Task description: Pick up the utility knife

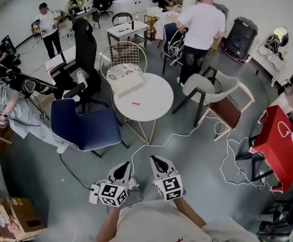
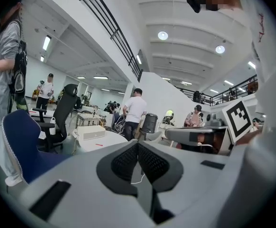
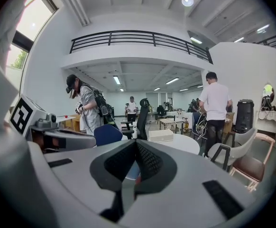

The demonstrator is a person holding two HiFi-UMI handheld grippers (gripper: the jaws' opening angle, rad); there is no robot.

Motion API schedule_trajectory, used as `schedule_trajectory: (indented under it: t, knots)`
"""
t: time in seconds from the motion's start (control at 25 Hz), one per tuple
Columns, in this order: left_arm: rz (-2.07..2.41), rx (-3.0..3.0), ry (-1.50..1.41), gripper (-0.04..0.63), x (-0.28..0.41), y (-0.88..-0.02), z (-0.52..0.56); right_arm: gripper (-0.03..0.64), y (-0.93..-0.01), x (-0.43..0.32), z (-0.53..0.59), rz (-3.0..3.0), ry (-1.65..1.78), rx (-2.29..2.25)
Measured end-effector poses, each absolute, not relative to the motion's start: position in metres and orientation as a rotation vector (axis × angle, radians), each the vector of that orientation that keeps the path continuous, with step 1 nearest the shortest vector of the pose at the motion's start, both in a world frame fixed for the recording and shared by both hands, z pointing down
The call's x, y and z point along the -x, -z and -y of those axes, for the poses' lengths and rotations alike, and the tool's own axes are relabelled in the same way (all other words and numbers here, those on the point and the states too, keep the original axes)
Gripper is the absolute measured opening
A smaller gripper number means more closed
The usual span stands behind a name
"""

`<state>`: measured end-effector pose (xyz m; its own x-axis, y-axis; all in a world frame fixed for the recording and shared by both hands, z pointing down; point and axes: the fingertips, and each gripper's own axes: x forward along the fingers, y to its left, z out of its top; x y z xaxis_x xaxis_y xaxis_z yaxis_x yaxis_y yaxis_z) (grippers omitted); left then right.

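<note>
The utility knife (image 1: 135, 104) is a small red thing lying on the round white table (image 1: 154, 107), a few steps ahead of me; in the left gripper view the utility knife (image 2: 99, 145) shows as a red sliver on the tabletop. My left gripper (image 1: 122, 169) and right gripper (image 1: 158, 163) hang side by side over the grey floor, well short of the table. Both point toward it. The left gripper (image 2: 138, 148) has its black pads pressed together with nothing between them. The right gripper (image 3: 136, 148) is shut and empty too.
A white box (image 1: 129, 83) lies on the table behind the knife. A blue chair (image 1: 86, 127) stands left of the table, a grey and brown chair (image 1: 214, 92) right, a wire chair (image 1: 122, 59) behind. White cables (image 1: 227, 153) trail across the floor. A red bag (image 1: 277, 142) and several people stand around.
</note>
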<state>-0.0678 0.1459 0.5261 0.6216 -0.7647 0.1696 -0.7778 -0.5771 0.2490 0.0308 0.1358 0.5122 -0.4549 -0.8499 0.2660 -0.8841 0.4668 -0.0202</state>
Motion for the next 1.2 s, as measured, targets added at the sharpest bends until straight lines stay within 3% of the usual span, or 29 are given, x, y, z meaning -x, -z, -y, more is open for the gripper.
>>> schedule_trajectory:
  t: [0.6,1.2]
  knots:
    - [1.186,-2.583,-0.045,0.012,0.108,-0.513,-0.022,0.017,-0.502,0.015,-0.013,2.465,-0.217,-1.528]
    - [1.105,-2.576,-0.082,0.012,0.114,-0.531,0.010,0.017,-0.529,0.020,0.011,2.407,-0.293,-1.564]
